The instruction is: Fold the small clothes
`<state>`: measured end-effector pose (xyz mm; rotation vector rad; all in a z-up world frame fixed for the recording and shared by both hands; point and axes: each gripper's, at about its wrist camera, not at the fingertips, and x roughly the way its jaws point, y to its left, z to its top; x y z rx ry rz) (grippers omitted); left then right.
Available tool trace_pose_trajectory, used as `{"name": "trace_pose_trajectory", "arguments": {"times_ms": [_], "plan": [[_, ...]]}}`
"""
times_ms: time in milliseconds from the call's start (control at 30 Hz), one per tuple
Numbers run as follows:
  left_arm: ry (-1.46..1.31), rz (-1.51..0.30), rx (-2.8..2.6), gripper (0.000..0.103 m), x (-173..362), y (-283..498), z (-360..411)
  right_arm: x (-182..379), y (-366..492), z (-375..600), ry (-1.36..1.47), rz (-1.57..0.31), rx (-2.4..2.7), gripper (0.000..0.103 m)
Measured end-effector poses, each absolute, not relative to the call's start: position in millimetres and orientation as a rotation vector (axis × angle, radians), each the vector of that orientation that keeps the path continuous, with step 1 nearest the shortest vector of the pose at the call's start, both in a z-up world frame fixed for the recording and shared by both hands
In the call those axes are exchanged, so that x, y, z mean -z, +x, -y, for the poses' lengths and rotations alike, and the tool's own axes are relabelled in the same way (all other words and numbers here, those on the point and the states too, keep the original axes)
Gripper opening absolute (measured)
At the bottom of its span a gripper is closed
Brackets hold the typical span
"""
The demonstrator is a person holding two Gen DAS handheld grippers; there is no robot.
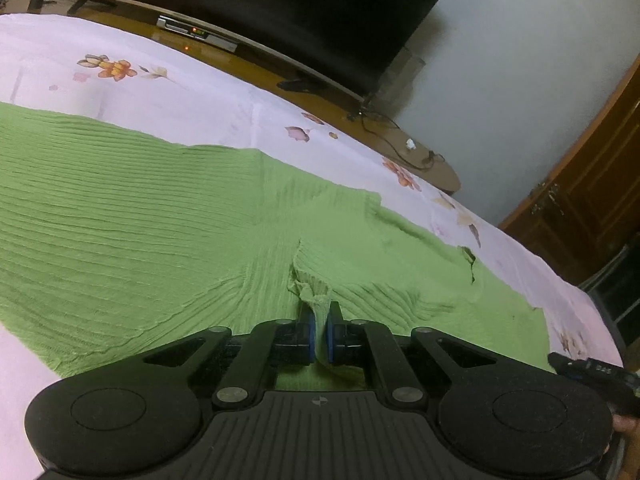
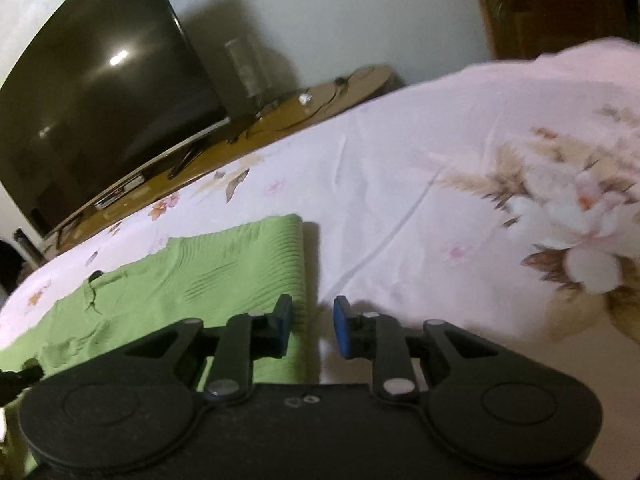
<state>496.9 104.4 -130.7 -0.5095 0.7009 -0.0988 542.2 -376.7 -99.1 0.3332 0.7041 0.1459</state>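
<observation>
A green ribbed knit garment (image 1: pixel 140 208) lies spread on a pale floral bedsheet (image 1: pixel 160 80). My left gripper (image 1: pixel 320 324) is shut on a pinched fold of the green garment and lifts it a little off the sheet. In the right wrist view the same garment (image 2: pixel 224 272) lies at the left, with a folded edge running toward me. My right gripper (image 2: pixel 314 326) is open and empty; its left finger (image 2: pixel 282 320) is over the garment's folded edge and its right finger (image 2: pixel 344 324) is over the bare sheet (image 2: pixel 400 200).
A large dark TV (image 1: pixel 280 4) stands on a wooden stand (image 1: pixel 312 96) beyond the bed, with a set-top box (image 1: pixel 196 32) and cables (image 1: pixel 400 140). A wooden cabinet (image 1: pixel 592 200) is at the right. The right gripper's tip (image 1: pixel 592 372) shows at the left view's lower right.
</observation>
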Motion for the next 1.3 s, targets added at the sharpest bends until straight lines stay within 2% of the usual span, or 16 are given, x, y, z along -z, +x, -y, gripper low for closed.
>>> {"name": "trace_pose_trajectory", "arguments": {"times_ms": [67,167,267,333,367,467,567,633,667,700,867,900,967,1067,1300], "plan": [[-0.521,-0.678,0.092,0.005,130.5,494.3,-106.6,105.5,548.4,375.0,0.315,-0.736,-0.18,0.003],[-0.509,-0.662,0.051,0.005,133.4,490.2,-112.2,102.8,541.8,380.2,0.315,-0.681,-0.131,0.001],[-0.539,-0.663,0.072,0.005,134.1,489.5,-117.0,108.3,542.2,386.4,0.315,-0.696,-0.103,0.001],[-0.547,-0.66,0.081,0.005,131.7,490.9,-117.8,104.7,540.0,388.2,0.316,-0.667,-0.113,0.015],[-0.54,-0.66,0.084,0.005,131.0,492.9,-116.7,102.0,541.7,390.5,0.333,-0.65,-0.125,0.028],[-0.53,-0.67,0.076,0.005,131.5,500.0,-112.8,98.0,562.0,390.8,0.351,-0.655,-0.177,0.031],[-0.519,-0.669,0.066,0.005,132.9,500.1,-108.2,97.7,578.5,387.1,0.348,-0.661,-0.199,0.031],[-0.514,-0.661,0.062,0.005,133.4,498.6,-107.3,102.5,589.4,385.5,0.364,-0.687,-0.211,0.019],[-0.513,-0.644,0.064,0.005,132.2,496.0,-107.0,105.7,594.2,383.4,0.354,-0.704,-0.231,0.006],[-0.511,-0.623,0.067,0.005,130.1,492.5,-106.7,108.0,596.1,378.7,0.3,-0.722,-0.219,0.005],[-0.536,-0.587,0.039,0.005,126.8,478.5,-113.0,102.4,585.4,367.4,0.225,-0.681,-0.177,0.006],[-0.535,-0.598,0.042,0.005,128.4,478.6,-113.0,100.2,579.7,367.8,0.23,-0.663,-0.168,0.011],[-0.543,-0.603,0.038,0.005,131.9,477.2,-113.3,94.9,566.0,369.2,0.222,-0.656,-0.182,0.012],[-0.568,-0.615,0.033,0.005,135.8,474.6,-112.9,84.3,529.3,371.9,0.199,-0.639,-0.225,0.023],[-0.573,-0.642,0.017,0.005,138.8,477.5,-108.1,82.6,462.3,361.1,0.213,-0.664,-0.299,0.016]]}}
